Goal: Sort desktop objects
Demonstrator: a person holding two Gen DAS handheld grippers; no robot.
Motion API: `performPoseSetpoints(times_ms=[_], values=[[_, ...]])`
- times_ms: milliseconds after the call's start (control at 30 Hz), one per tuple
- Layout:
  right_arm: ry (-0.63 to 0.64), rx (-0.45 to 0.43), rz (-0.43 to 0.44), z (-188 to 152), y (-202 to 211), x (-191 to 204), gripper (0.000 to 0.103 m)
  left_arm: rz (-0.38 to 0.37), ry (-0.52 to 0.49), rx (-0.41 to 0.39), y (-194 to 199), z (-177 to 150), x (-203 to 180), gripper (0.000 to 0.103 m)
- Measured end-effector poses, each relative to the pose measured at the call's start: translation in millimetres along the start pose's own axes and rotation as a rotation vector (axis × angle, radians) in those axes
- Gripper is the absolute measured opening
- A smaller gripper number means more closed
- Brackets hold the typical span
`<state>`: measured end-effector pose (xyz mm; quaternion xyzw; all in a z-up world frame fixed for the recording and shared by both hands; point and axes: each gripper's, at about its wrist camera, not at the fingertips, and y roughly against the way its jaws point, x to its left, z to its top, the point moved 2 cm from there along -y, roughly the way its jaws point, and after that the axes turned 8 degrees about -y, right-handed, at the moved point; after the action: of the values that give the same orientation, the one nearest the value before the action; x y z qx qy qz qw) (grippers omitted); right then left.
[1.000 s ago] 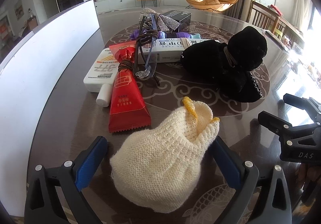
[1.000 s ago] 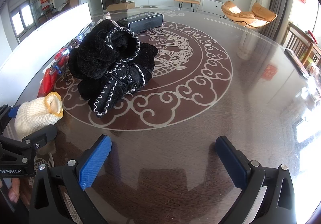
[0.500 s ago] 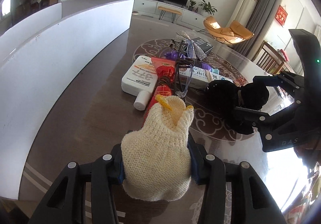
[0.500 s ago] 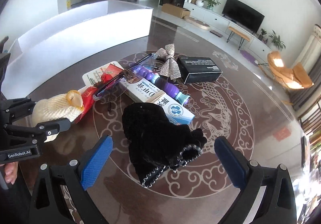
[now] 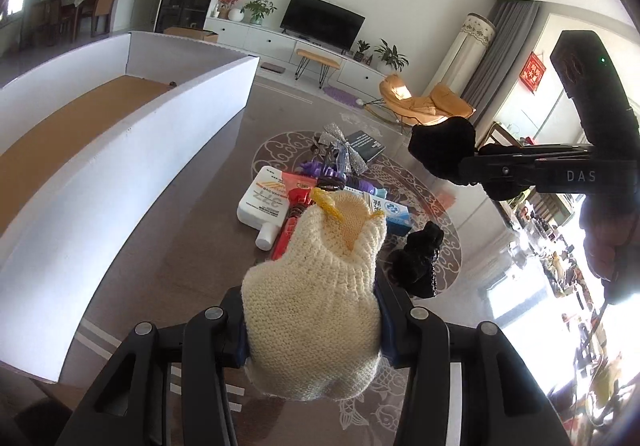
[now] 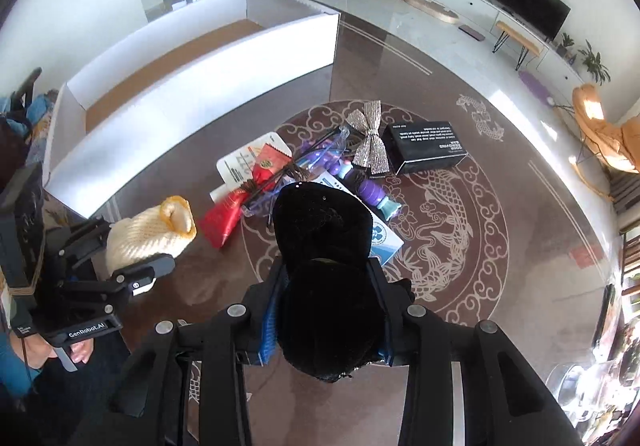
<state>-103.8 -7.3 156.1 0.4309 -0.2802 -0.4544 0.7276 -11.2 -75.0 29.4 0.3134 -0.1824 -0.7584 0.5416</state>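
**Both grippers hold knitwear above the table**

The left gripper [image 5: 312,320] clamps a cream knitted hat [image 5: 316,294]. The right gripper [image 6: 326,320], jaws closing, pinches a black fuzzy hat [image 6: 324,266]. Left of both stands the white open-topped box [image 6: 192,70].

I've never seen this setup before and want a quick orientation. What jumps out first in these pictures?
Each gripper is carrying something soft above the table: the left gripper is clamped on a cream knitted hat, and the right gripper's jaws are closing on a black fuzzy item. Beyond them, a clutter of small packages lies on the patterned brown table, with a long white box open along its left side.
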Motion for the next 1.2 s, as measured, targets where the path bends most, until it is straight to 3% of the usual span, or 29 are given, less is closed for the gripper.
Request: performPoseSetpoints(times_ms=[133, 233, 333, 433, 467, 567, 600, 700, 800, 900, 967, 1067, 1200], values=[[-0.014, -0.104, 0.105, 38, 13, 47, 0.039, 0.082, 0.027, -0.097, 57, 44, 41, 0.048], [0.009, -0.171, 0.196, 75, 10, 101, 0.039, 0.227, 0.064, -0.114, 85, 69, 93, 0.048], [0.041, -0.21, 0.273, 109, -6, 162, 0.039, 0.347, 0.122, -0.06, 89, 77, 150, 0.048], [0.062, -0.207, 0.3, 135, -35, 216, 0.04, 0.423, 0.159, 0.054, 73, 75, 192, 0.051], [0.058, -0.196, 0.303, 141, -48, 229, 0.044, 0.455, 0.172, 0.097, 66, 73, 201, 0.054], [-0.002, -0.147, 0.292, 152, -80, 252, 0.073, 0.509, 0.195, 0.165, 50, 65, 215, 0.056], [-0.022, -0.15, 0.29, 151, -82, 254, 0.074, 0.511, 0.197, 0.163, 49, 62, 214, 0.056], [-0.057, -0.179, 0.319, 138, -78, 242, 0.075, 0.479, 0.191, 0.115, 58, 54, 199, 0.056], [-0.054, -0.233, 0.292, 109, -62, 213, 0.084, 0.367, 0.142, 0.051, 70, 52, 154, 0.06], [-0.056, -0.309, 0.207, 62, -41, 164, 0.089, 0.211, 0.027, 0.01, 69, 46, 85, 0.089], [-0.062, -0.337, 0.123, 24, -33, 129, 0.092, 0.128, -0.061, 0.014, 57, 36, 39, 0.098], [-0.097, -0.328, -0.017, -36, -32, 71, 0.092, 0.06, -0.147, 0.109, 19, 12, -8, 0.098], [-0.195, -0.222, -0.138, -102, -42, 3, 0.092, 0.075, -0.188, 0.286, -38, -26, -41, 0.098]])
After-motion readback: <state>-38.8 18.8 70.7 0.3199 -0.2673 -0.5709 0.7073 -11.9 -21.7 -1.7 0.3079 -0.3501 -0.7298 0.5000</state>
